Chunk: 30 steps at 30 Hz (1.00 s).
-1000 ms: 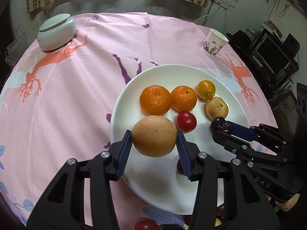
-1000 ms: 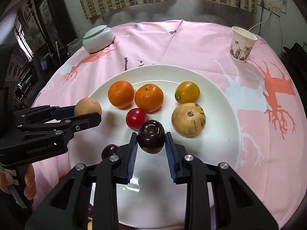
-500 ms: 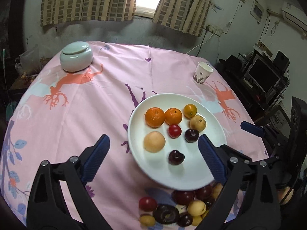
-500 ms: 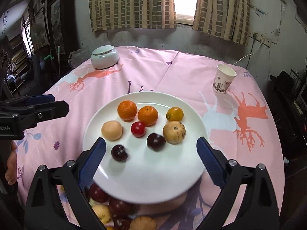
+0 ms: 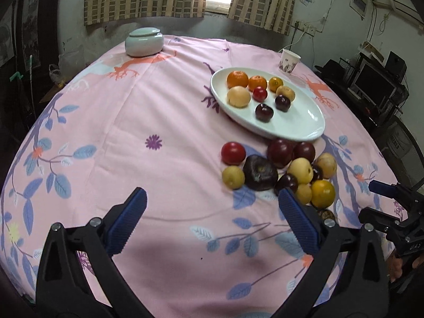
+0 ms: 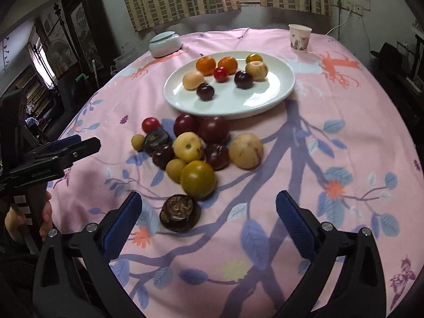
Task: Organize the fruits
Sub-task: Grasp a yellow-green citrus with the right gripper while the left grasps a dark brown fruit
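Note:
A white plate [image 5: 296, 124] [image 6: 267, 98] holds several fruits: two oranges, a pale pear [image 5: 238, 96] [image 6: 192, 80], a red tomato, two dark plums [image 5: 282, 102] [image 6: 243, 79] and others. A pile of loose fruits [image 5: 281, 169] [image 6: 196, 148] lies on the pink cloth in front of the plate. My left gripper [image 5: 212, 217] is open and empty, pulled back near the table's near edge. My right gripper [image 6: 208, 218] is open and empty, behind the pile, with a dark brown fruit [image 6: 179, 213] just ahead of its jaws.
A pale green lidded bowl [image 5: 144, 42] [image 6: 164, 44] stands at the far left of the round table. A paper cup [image 5: 288, 61] [image 6: 299, 38] stands at the far right. Dark furniture and shelves surround the table.
My left gripper let go of the pear and my right let go of the plum, both onto the plate. Both opened wide and drew back toward the near edge.

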Available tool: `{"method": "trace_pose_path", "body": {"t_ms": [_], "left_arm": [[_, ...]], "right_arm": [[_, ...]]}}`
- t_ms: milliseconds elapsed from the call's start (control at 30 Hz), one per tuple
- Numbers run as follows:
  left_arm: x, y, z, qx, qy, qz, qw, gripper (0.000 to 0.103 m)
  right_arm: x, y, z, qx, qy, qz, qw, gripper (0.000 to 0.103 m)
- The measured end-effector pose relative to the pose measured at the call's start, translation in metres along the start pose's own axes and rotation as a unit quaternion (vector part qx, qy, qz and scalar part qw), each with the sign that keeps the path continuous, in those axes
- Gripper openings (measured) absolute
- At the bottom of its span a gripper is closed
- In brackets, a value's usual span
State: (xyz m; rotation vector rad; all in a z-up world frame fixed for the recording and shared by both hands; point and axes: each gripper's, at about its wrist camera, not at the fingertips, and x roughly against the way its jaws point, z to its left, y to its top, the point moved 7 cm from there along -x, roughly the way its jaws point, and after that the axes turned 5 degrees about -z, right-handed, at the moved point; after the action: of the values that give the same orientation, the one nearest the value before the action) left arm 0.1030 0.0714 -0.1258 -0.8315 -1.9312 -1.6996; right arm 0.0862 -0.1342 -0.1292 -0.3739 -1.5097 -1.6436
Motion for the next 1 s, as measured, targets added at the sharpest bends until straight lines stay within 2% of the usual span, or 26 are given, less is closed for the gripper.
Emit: {"method": "trace_pose_path", "body": {"t_ms": [133, 167, 200, 233, 300, 500, 633, 733, 833, 1000], "left_arm": [[0.003, -0.009, 0.007, 0.008, -0.003, 0.008, 0.9999, 0.101], [0.006, -0.009, 0.008, 0.008, -0.002, 0.004, 1.0000, 0.101], [0.008, -0.008, 0.009, 0.007, -0.002, 0.002, 1.0000, 0.101], [0.010, -0.008, 0.010, 0.007, -0.001, 0.001, 1.0000, 0.101], [0.011, -0.009, 0.012, 0.008, -0.001, 0.001, 1.0000, 0.101], [0.014, -0.009, 0.012, 0.012, -0.010, 0.004, 0.9999, 0.101], [0.010, -0.011, -0.002, -0.006, -0.019, 0.014, 0.9997, 0.101], [0.007, -0.013, -0.017, -0.020, -0.024, 0.021, 0.9993, 0.101], [0.002, -0.018, -0.043, -0.038, -0.048, 0.035, 0.9975, 0.101], [-0.013, -0.041, -0.100, -0.096, -0.072, 0.066, 0.9906, 0.101]], "right_arm": [[-0.011, 0.003, 0.008, -0.007, 0.014, -0.006, 1.000, 0.101], [-0.014, 0.005, 0.008, -0.009, 0.013, -0.010, 1.000, 0.096], [-0.018, 0.006, 0.009, -0.010, 0.012, -0.009, 1.000, 0.084], [-0.022, 0.005, 0.009, -0.012, 0.014, -0.005, 1.000, 0.077], [-0.035, 0.005, 0.007, -0.027, 0.020, 0.009, 0.999, 0.057], [-0.057, 0.000, 0.001, -0.056, 0.036, 0.029, 0.997, 0.041], [-0.049, 0.004, -0.001, -0.069, 0.046, 0.013, 0.996, 0.039], [-0.021, 0.013, -0.009, -0.055, 0.019, -0.024, 0.998, 0.039], [0.005, 0.015, -0.020, -0.046, -0.010, -0.050, 0.998, 0.039], [0.023, -0.004, -0.041, -0.053, -0.031, -0.057, 0.996, 0.039]]}}
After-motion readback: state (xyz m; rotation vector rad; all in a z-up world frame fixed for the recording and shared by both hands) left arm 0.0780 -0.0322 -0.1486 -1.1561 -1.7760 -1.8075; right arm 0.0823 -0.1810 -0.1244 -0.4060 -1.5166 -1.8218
